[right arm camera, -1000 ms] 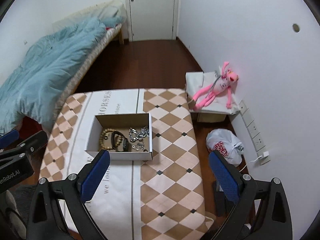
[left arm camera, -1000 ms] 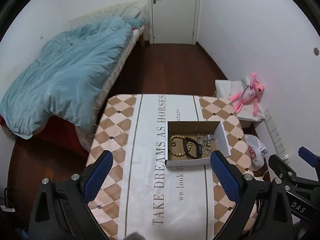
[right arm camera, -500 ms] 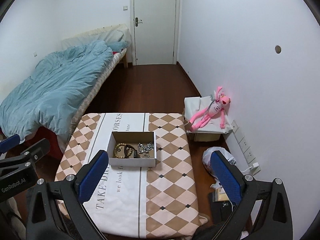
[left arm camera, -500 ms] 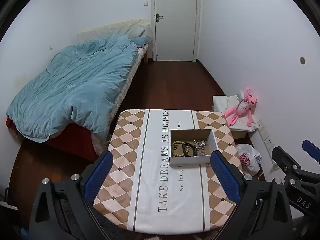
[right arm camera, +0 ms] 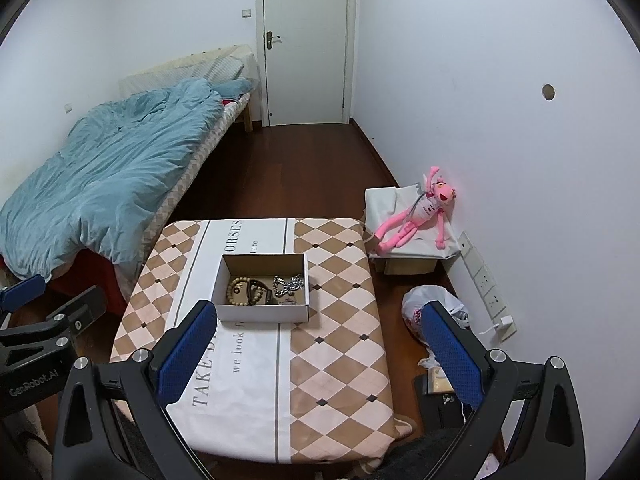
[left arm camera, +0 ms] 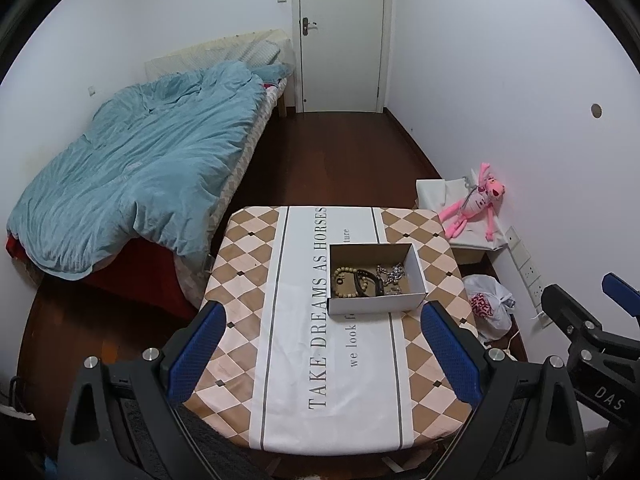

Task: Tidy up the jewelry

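An open white cardboard box (left arm camera: 376, 304) sits on the table with the checked cloth (left arm camera: 256, 280). It holds a wooden bead bracelet (left arm camera: 343, 282), a black band (left arm camera: 366, 280) and a silver chain (left arm camera: 394, 271). The box (right arm camera: 262, 314) also shows in the right wrist view, with the beads (right arm camera: 237, 289) and chain (right arm camera: 289, 283). My left gripper (left arm camera: 322, 354) is open and empty, high above the table's near half. My right gripper (right arm camera: 318, 354) is open and empty, also high above the table.
A bed with a blue quilt (left arm camera: 136, 172) stands left of the table. A pink plush toy (right arm camera: 420, 216) lies on a covered box by the right wall. A white plastic bag (right arm camera: 434, 308) lies on the floor right of the table. A white door (left arm camera: 340, 36) is at the back.
Both grippers have risen and pulled back from the table, so the box and table look smaller. Both stay open and empty. The jewelry in the box has not moved.
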Motion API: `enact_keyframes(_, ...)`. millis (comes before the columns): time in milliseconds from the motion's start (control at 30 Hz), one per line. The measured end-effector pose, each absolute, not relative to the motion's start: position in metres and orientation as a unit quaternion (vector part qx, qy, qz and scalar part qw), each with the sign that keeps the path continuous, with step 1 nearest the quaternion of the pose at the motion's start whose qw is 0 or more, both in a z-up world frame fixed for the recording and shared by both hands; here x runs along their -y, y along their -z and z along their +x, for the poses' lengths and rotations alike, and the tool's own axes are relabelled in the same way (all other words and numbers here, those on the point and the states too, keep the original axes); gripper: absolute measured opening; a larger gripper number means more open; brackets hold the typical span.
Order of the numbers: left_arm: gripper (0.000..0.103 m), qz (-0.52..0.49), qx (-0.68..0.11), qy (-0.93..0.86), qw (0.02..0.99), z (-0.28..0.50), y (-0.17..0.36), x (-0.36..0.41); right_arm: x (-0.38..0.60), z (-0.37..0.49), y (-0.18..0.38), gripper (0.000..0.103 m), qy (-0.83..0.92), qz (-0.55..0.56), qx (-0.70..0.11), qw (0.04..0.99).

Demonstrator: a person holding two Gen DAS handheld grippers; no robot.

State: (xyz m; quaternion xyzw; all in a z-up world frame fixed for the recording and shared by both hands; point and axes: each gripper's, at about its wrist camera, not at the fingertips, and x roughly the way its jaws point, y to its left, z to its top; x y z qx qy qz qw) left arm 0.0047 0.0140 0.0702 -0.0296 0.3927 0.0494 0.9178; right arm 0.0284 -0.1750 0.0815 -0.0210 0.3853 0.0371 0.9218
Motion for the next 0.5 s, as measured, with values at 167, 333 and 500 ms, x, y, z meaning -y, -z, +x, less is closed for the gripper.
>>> enact_keyframes(167,0.100,-0.035,-0.408,-0.045,0.911,0.020,-0.069,-0.014,0.174,0.045,-0.079,0.103,-0.031,-0.026,-0.396,0.917)
enact_keyframes(333,0.100,-0.031,-0.412,-0.050,0.909,0.039,-0.070,-0.016,0.170,0.068,-0.075,0.103,-0.028,-0.030,-0.403,0.914)
enact_keyframes(500,0.100,-0.029,-0.428,-0.052,0.902,0.061,-0.063,-0.018,0.166,0.093,-0.066,0.103,-0.022,-0.030,-0.414,0.910)
